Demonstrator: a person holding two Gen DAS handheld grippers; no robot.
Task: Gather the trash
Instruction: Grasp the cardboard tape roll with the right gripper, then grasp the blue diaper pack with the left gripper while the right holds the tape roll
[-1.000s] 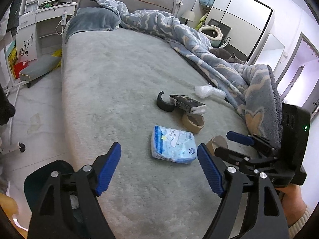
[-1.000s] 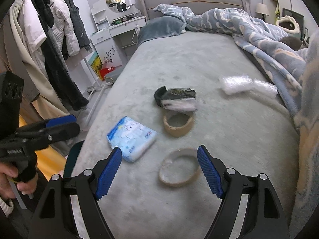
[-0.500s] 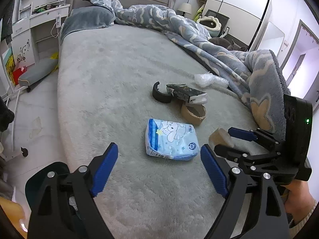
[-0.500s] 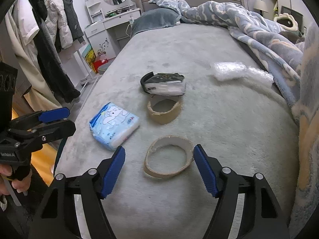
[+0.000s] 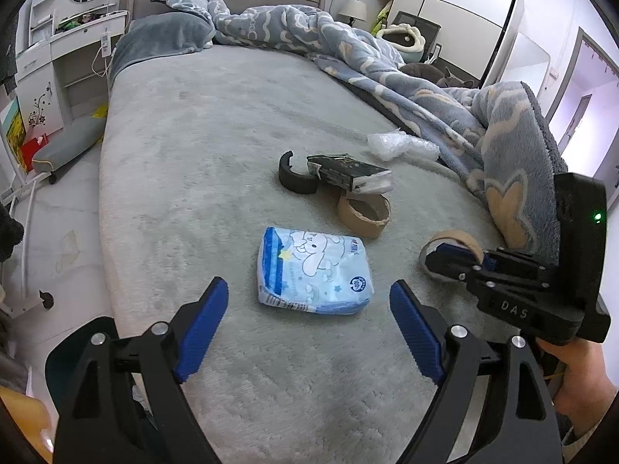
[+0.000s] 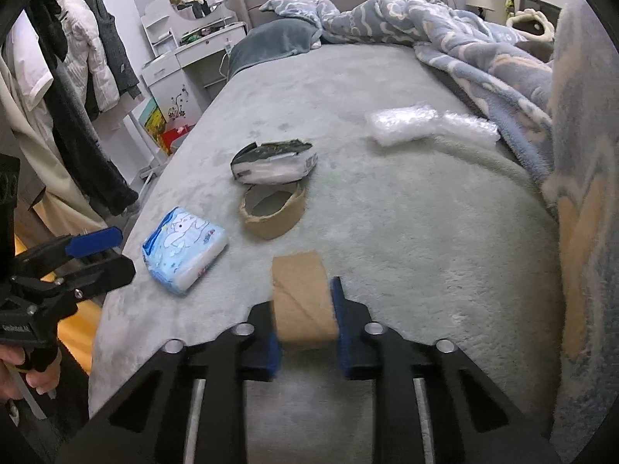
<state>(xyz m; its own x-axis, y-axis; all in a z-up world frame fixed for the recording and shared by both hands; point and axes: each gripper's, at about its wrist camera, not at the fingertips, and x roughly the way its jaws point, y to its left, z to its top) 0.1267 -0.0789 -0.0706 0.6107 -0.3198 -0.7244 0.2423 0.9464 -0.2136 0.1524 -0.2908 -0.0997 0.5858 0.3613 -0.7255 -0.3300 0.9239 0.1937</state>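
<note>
Right wrist view: right tool (image 6: 303, 323) clamped on flattened cardboard tape ring (image 6: 301, 301), ring upright between its pads.

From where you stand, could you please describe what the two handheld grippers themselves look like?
Both are black plastic frames with silver bolts and ribbed blue pads on the fingers. The left gripper shows its two angled finger arms close up. The right gripper has a boxy black housing with a small green light and the raised letters DAS. A cream knit cuff shows behind it.
</note>
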